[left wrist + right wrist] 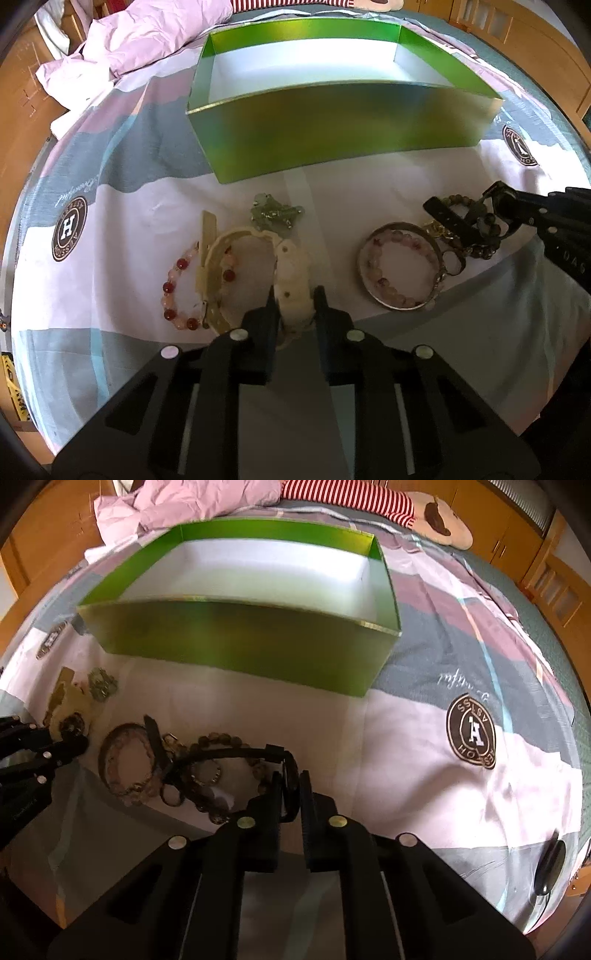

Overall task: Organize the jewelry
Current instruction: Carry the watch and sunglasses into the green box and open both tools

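Observation:
An open green box (332, 129) with a white inside stands on the bed; it also shows in the right wrist view (240, 642). My left gripper (294, 297) is shut on a cream watch strap (291, 277) lying on the sheet. A red and pink bead bracelet (184, 288) lies under the strap's left side. My right gripper (289, 781) is shut on a black watch strap (229, 755); it shows at the right of the left wrist view (506, 210). A metal bangle (400, 266) rings a pink bead bracelet (399, 258).
A green stone trinket (275, 214) lies in front of the box. A brown bead bracelet (221, 740) and gold rings are tangled with the black strap. A pink duvet (147, 37) is bunched at the back left. A plush toy (439, 520) lies at the back right.

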`<state>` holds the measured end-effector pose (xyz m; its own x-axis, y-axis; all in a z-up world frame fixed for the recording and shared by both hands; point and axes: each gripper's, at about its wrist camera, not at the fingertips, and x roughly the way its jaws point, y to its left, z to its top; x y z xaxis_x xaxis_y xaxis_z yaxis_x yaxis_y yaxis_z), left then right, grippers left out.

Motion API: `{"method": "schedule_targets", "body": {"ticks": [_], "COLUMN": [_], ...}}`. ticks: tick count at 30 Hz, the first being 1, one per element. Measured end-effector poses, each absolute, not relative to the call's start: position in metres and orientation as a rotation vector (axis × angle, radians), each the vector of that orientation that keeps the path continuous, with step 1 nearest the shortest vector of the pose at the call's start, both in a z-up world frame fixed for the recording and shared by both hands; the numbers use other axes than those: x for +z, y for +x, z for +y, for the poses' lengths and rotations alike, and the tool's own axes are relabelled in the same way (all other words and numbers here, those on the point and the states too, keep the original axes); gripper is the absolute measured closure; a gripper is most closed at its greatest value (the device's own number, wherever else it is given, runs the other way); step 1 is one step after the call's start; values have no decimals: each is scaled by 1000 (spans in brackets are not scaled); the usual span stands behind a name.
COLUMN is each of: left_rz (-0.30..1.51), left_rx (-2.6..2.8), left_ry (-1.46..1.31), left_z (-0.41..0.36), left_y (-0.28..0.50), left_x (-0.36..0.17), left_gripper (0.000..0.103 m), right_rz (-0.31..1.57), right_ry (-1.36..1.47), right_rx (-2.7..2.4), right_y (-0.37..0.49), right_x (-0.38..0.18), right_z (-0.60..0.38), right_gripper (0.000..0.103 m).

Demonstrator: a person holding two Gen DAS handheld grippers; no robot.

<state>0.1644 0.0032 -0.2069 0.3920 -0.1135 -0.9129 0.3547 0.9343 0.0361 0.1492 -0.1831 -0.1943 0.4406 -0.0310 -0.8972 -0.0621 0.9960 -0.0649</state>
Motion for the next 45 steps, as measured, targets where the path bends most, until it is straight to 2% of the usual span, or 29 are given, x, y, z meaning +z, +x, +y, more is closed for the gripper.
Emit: {"method": "schedule_targets", "body": {"ticks": [8, 14, 18, 25, 27, 28, 29, 31, 34, 37, 43, 45], "left_rz": [1028, 960, 952, 1016, 1019, 1009, 1001, 974, 951, 950, 1008, 1030], "left_rx": [-296, -269, -259, -280, -289, -290, -287, -283, -279, -274, -122, -113], "left_ry": [196, 201, 194, 188, 195, 198, 199, 187, 112, 15, 64, 95], "left_z": [9, -1, -8, -24, -26, -26, -25, -20, -4, 16, 31, 22], "left_y": [164, 211, 246, 295, 299, 299, 296, 286, 260, 221, 152, 145], "left_x": [-154, -111, -111, -150, -155, -154, -151, -137, -114, -113, -168, -177], "left_gripper": [85, 84, 84, 84, 79, 69, 64, 59, 54, 50, 48, 43], "right_rz": [985, 863, 832, 931, 953, 959, 956, 926, 898, 910, 1137, 1178], "right_ry": [-9, 37, 43, -2, -11, -13, -5, 28, 52, 33, 75, 87], "right_rx": [37, 12, -5, -38, -33, -36, -35, -22, 20, 32, -29, -28], "right_y": [144, 176, 217, 260, 261, 260, 257, 248, 217, 182, 148, 147], "right_x": [-143, -101, -108, -150, -158, -158, -153, -140, -111, -106, -172, -185], "right_z": [-196, -204, -205, -202, -199, -199, -201, -203, -205, -205, -211, -209], "right_gripper": [95, 95, 95, 95, 90, 78, 66, 58, 58, 58, 58, 58]}}
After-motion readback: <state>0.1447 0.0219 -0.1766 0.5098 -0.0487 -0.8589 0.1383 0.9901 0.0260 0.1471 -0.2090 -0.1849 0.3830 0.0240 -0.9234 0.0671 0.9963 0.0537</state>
